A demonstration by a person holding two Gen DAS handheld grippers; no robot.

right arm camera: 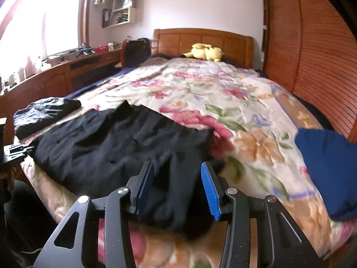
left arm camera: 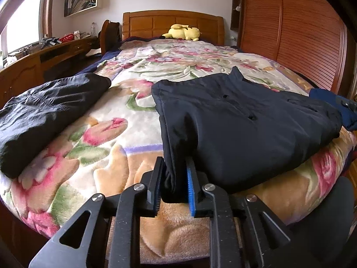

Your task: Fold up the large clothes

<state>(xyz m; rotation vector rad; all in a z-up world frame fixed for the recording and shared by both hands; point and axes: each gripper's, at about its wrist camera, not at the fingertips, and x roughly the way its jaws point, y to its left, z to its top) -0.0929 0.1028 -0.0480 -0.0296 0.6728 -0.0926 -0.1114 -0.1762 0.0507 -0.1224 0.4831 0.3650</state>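
The blanket (left arm camera: 183, 62) on the bed is cream with a floral pattern in pink, green, peach and lilac. The folded garment (left arm camera: 245, 122) is black, as is the shinier black garment (left arm camera: 44, 107) beside it. A blue cloth (right arm camera: 328, 174) lies at the bed's edge. The plush toy (left arm camera: 183, 32) is yellow. The headboard (left arm camera: 156, 22) and wardrobe (left arm camera: 301, 33) are orange-brown wood. The left tool (left arm camera: 175, 183) and right tool (right arm camera: 177, 187) are black with blue pads.
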